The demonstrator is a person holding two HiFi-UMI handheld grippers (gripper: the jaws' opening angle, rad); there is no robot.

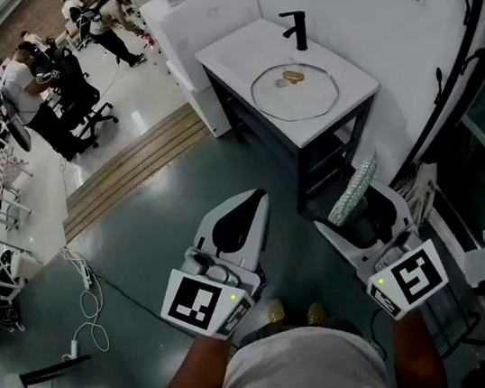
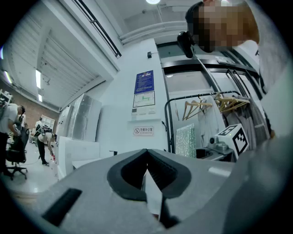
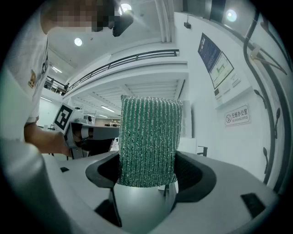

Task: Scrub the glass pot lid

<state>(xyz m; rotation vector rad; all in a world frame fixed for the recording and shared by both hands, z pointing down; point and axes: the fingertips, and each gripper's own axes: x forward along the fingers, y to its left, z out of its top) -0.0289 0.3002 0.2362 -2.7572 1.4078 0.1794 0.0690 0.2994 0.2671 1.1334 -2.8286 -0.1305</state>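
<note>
A round glass pot lid with a tan knob lies flat on a white countertop ahead of me, well beyond both grippers. My left gripper is shut with nothing between its jaws. My right gripper is shut on a green glittery scrub sponge, which sticks up out of the jaws. Both grippers are held low, near my body, over the dark floor.
A black faucet stands at the back of the countertop, against the white wall. A black frame carries the counter. Clothes hangers and a rack stand to the right. People and office chairs are at far left.
</note>
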